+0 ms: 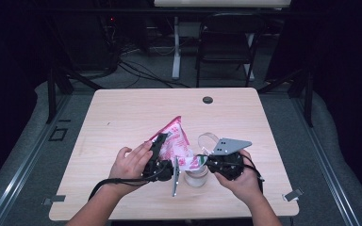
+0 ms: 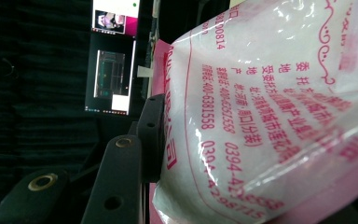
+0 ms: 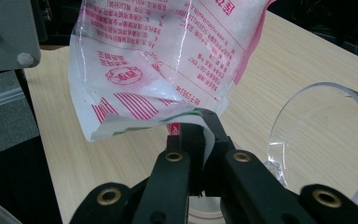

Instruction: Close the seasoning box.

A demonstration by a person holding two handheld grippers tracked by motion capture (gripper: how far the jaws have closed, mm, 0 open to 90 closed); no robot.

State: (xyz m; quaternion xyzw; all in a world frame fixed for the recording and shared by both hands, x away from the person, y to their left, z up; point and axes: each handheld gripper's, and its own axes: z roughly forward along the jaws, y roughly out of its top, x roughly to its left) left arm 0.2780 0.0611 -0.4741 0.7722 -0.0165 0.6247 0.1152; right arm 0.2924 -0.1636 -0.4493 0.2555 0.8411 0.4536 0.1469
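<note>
Above the tabletop: 1 pink-printed bag, tilted over a clear cup. Left gripper and right gripper, jaws clamped on the bag. Risk: slippery film slipping, powder spilling beside the cup.

Light wood-grain table stood on grey floor, 1 dark round grommet set near far edge. 1 clear container rested directly on tabletop near front edge, its hinged clear lid tipped up beside it. Rest of surface carried faint grain lines and 1 small dark speck at left.
</note>
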